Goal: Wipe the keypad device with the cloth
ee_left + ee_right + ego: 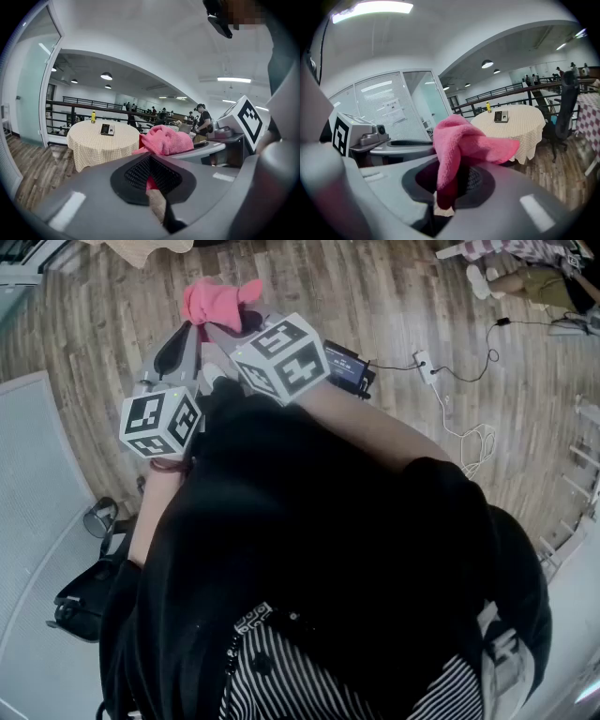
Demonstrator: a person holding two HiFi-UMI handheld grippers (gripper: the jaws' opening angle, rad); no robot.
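Observation:
A pink cloth [220,301] is held up in front of me between both grippers. My right gripper [450,187] is shut on it, and the cloth [461,140] drapes over its jaws. My left gripper [151,176] is shut on a small red-pink corner, with the rest of the cloth [164,140] bunched beyond it over the right gripper. In the head view the left gripper [192,329] and right gripper [230,329] meet under the cloth. The keypad device [108,129] [501,116] lies flat on a distant round table [93,147], far from both grippers.
A yellow bottle [93,116] stands on the checked tablecloth behind the device. An office chair [565,108] sits beside the table. People [202,117] stand at the back. On the wood floor lie a dark box [347,367], a cabled power strip [427,367] and a black bag [89,596].

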